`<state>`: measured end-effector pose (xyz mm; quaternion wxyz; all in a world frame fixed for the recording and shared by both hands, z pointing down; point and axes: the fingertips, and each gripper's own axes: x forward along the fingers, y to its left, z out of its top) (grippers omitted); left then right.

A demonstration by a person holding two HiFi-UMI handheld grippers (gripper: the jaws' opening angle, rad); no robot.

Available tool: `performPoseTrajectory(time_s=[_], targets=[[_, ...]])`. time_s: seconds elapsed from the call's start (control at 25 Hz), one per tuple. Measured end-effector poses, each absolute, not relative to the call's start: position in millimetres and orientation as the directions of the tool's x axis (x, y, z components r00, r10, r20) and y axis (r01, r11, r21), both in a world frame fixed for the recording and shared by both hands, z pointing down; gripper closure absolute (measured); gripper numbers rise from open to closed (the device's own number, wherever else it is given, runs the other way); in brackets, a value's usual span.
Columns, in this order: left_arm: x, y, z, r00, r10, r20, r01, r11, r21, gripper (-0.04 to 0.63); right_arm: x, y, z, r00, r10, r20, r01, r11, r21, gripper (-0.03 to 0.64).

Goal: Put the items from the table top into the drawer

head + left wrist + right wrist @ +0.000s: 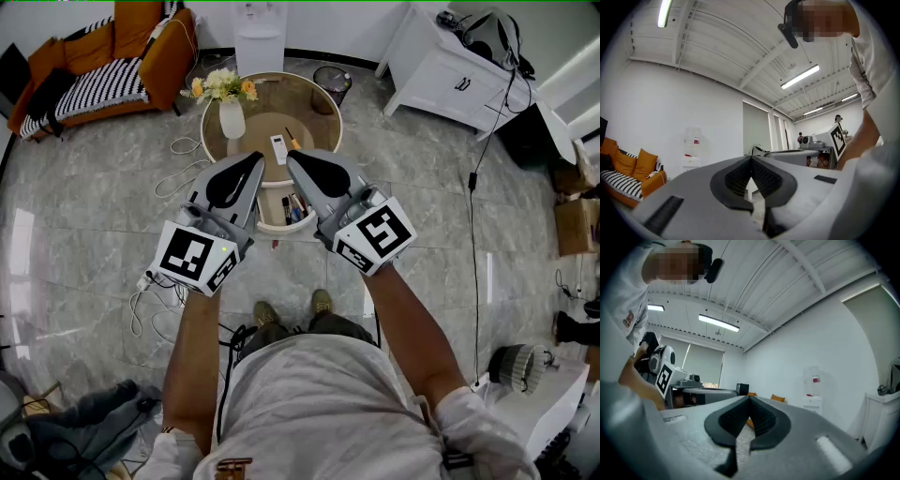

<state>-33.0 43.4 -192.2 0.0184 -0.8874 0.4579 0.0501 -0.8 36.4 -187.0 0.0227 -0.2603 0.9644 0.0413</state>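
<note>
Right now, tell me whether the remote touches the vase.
Apart. The head view shows a strip of bare tabletop between the remote and the vase.

I note an orange sofa (103, 66) upper left, a water dispenser (259, 33) by the wall, and a waste bin (332, 86) near a white cabinet (441, 70).

A round table (319, 111) holds a vase (232, 119) on its left and a remote (278, 148) near its front edge, the drawer (277, 228) open below that edge, a sofa (103, 56) far behind-left.
</note>
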Motion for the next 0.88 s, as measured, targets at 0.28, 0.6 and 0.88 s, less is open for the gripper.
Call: performPoseTrajectory(time_s=[0.28, 0.6, 0.88], targets=[[-50, 43, -189, 0.575, -0.810, -0.119, -0.814, -0.581, 0.021, 0.597, -18, 36, -187, -0.857, -0.512, -0.063, -0.515, 0.854, 0.072, 0.617], [-78, 48, -174, 0.574, -0.810, -0.119, -0.814, -0.580, 0.025, 0.597, -35, 37, -179, -0.823, -0.565, -0.062, -0.568, 0.820, 0.065, 0.615], [-97, 34, -158, 0.561, -0.821, -0.104, -0.825, -0.565, 0.018, 0.597, -46, 26, -160, -0.791, -0.612, -0.019, -0.611, 0.787, 0.081, 0.615]])
